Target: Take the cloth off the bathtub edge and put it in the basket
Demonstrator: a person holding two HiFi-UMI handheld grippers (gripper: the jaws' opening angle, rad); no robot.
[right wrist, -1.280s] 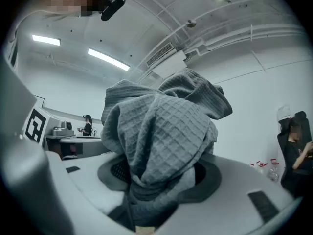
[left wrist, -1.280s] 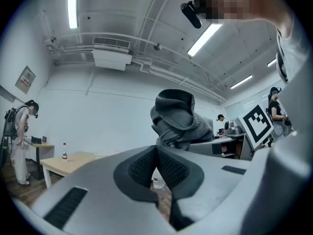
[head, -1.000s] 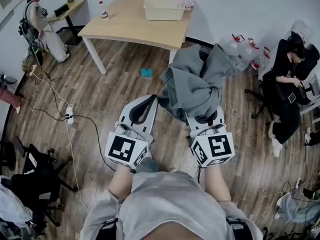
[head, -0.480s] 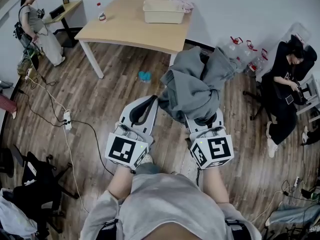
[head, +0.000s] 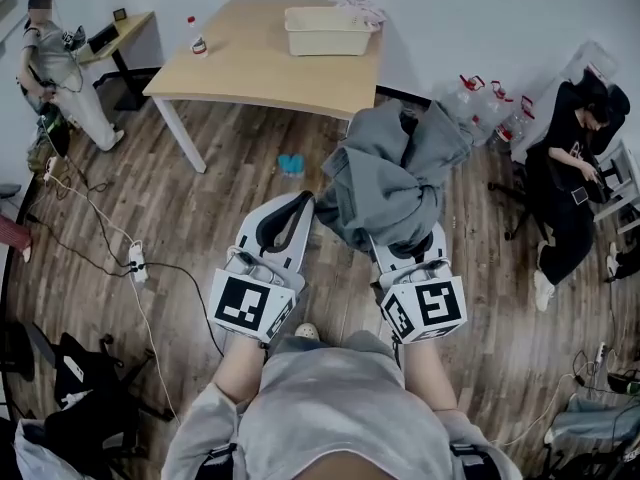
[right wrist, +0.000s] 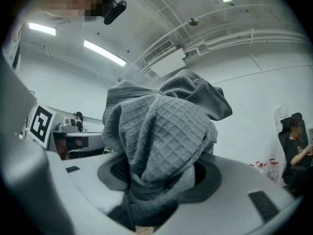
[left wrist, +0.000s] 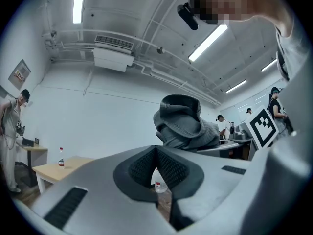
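Observation:
A grey waffle-weave cloth (head: 385,178) hangs bunched up in the air, with my right gripper (head: 405,236) shut on it. In the right gripper view the cloth (right wrist: 161,131) fills the space between the jaws of the right gripper (right wrist: 159,180) and hides the pads. My left gripper (head: 290,213) stands beside it, shut and empty; in the left gripper view the left gripper (left wrist: 156,165) has its pad tips touching, and the cloth (left wrist: 183,121) shows to the right. A cream basket (head: 325,38) sits on the far wooden table (head: 250,63). No bathtub is in view.
A small bottle (head: 197,40) stands on the table. A blue object (head: 290,163) lies on the wooden floor ahead. Cables and a power strip (head: 135,258) run at the left. Water jugs (head: 480,93) and a seated person (head: 570,158) are at the right; another person (head: 50,68) stands far left.
The table legs and the blue object on the floor have drawn a little nearer in the head view. Both grippers and the cloth keep the same pose in front of the body.

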